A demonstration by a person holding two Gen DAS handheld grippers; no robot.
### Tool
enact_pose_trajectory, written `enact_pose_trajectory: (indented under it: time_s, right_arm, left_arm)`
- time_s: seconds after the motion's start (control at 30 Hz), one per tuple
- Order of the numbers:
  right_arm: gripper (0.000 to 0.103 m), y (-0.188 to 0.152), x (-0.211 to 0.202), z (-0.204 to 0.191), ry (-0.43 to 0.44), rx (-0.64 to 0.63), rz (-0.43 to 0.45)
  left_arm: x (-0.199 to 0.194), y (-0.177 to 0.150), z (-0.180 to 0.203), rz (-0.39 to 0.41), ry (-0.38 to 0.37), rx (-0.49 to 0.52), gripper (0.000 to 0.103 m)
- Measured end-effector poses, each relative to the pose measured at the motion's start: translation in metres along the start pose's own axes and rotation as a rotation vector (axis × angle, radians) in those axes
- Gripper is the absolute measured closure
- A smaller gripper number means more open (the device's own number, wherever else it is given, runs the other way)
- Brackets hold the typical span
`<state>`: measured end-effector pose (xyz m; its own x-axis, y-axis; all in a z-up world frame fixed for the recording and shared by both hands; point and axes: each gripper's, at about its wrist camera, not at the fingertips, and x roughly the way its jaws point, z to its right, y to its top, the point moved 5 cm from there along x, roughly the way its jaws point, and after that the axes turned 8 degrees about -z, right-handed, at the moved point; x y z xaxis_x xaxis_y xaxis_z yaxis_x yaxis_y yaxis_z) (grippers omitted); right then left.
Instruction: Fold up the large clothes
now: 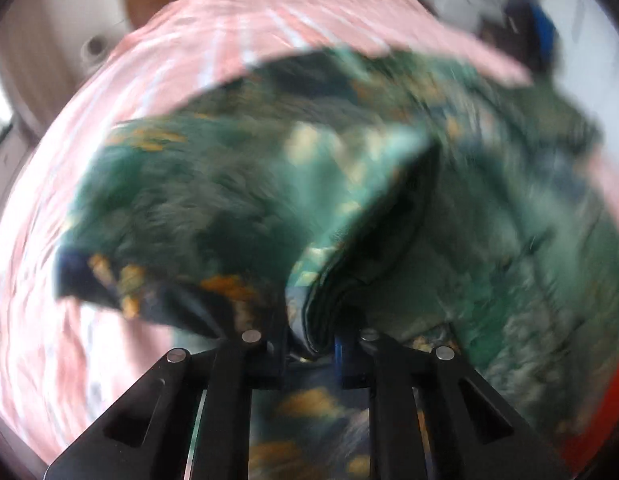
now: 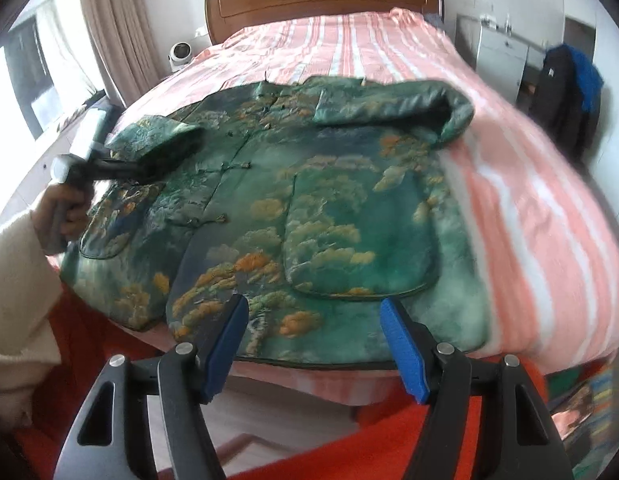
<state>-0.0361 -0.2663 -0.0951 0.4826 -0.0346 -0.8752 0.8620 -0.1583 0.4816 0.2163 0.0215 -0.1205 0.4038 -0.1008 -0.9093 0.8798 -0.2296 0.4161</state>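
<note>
While our left hand-held gripper [image 1: 309, 344] pinched the sleeve [image 2: 157, 142] of the green brocade jacket [image 2: 309, 208], which lay flat on the bed [image 2: 529, 208], our right hand-held gripper [image 2: 313, 344] stood open above the hem, gripping nothing. We judged the smooth, thick, padded cloth could slip out, because the bite was thin.

Right gripper [image 2: 313, 344]: black angular arms w/ long cutout slots, round silver screws at pivots, blue ribbed pads [image 2: 403, 346] on fingers. Left gripper [image 1: 309, 344]: same black frame and silver screws, strip of blue pad showing; grey-white block on its body, grey handle in right view. Left hand [image 2: 67, 212]: cream knit sleeve [image 2: 17, 292], thick, loose cuff.
</note>
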Motion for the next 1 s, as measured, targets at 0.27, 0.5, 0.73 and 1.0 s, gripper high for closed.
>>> enact_pose_trajectory:
  time_s: [0.27,0.5,0.73,1.0]
  right_arm:
    - [0.035,0.073,-0.021,0.029,-0.122,-0.125,0.104]
    - [0.032,0.163,0.049,0.008,-0.190,-0.378,0.112]
    - [0.032,0.211,0.177,-0.019,-0.337,-0.677,-0.043]
    - [0.096,0.264,0.192,0.026,-0.377,-0.426,0.011]
  left_arm:
    - [-0.101,-0.041,-0.215,0.154,0.164,-0.444,0.086]
    - [-0.093,-0.149,-0.338,0.040,0.393,-0.809,0.038]
    - [-0.103,-0.157,-0.269,0.095,0.274,-0.743,0.021]
    - [-0.096,-0.106,-0.156,0.123,0.150,-0.546,0.016]
